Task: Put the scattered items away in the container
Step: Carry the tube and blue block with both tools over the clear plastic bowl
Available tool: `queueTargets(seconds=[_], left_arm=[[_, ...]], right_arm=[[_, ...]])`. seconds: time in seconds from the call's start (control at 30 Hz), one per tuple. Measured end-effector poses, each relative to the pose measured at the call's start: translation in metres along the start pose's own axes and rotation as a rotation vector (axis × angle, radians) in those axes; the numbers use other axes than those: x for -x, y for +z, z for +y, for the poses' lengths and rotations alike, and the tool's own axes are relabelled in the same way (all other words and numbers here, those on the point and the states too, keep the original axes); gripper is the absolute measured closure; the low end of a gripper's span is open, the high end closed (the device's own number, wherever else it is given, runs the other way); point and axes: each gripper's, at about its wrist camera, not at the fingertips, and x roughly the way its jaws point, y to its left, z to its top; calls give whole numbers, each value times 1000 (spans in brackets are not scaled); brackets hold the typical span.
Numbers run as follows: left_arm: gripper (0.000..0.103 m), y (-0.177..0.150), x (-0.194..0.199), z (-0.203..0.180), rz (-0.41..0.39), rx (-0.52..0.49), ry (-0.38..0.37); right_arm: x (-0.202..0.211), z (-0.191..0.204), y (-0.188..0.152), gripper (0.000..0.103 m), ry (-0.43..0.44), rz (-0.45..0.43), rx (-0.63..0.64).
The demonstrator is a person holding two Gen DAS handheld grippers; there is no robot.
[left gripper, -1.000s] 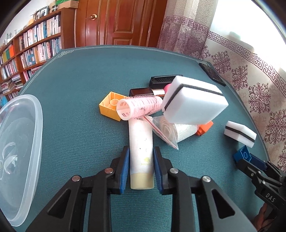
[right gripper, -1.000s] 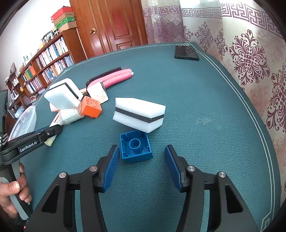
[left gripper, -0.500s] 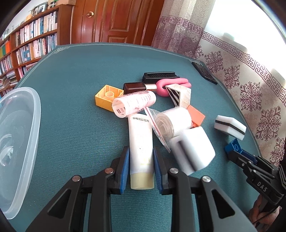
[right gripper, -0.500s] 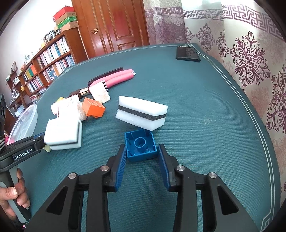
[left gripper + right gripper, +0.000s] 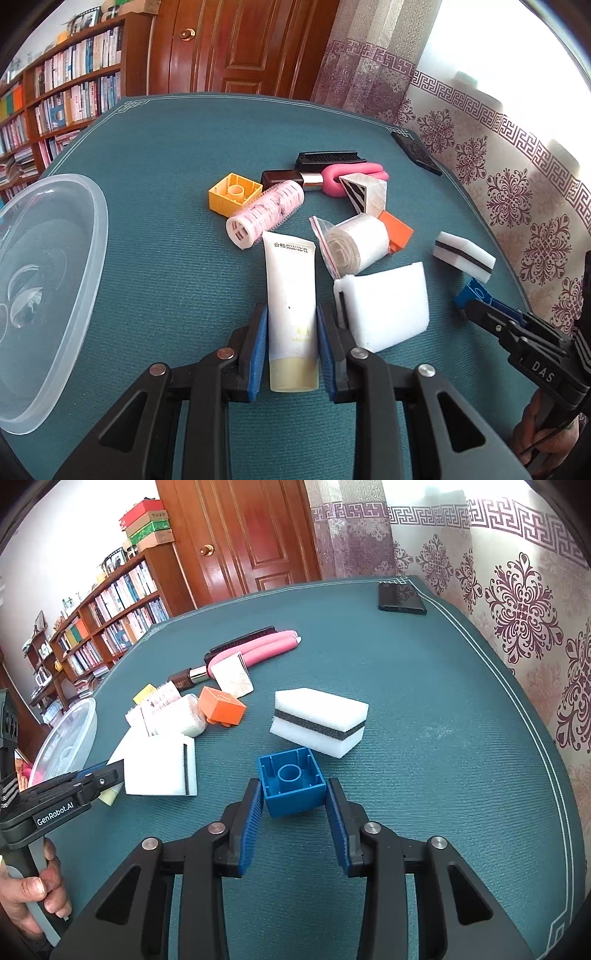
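Observation:
My left gripper is shut on the lower part of a white tube that lies on the teal table. A white sponge rests against its right finger. My right gripper is shut on a blue brick, hollow side up; that brick and the gripper show at the right in the left wrist view. The clear plastic container sits at the left. A pink roller, yellow brick, bagged white roll and orange brick lie beyond the tube.
A second white sponge with a dark stripe lies just behind the blue brick. Farther back are a pink curved item, a black comb, a brown lipstick and a striped card. A black phone lies near the far right edge.
The white sponge has fallen off the pile and now lies beside my left gripper. My right gripper went from open around the blue brick to shut on it.

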Motion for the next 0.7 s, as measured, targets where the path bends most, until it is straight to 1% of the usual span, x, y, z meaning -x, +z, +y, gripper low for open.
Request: queueTargets(seconds=[0.43, 0.7], left_arm=[[74, 7, 16, 8, -45, -9, 5], [74, 10, 23, 17, -69, 7, 9]], right_arm=[[11, 8, 2, 66, 19, -29, -10], [16, 13, 2, 66, 34, -39, -17]])
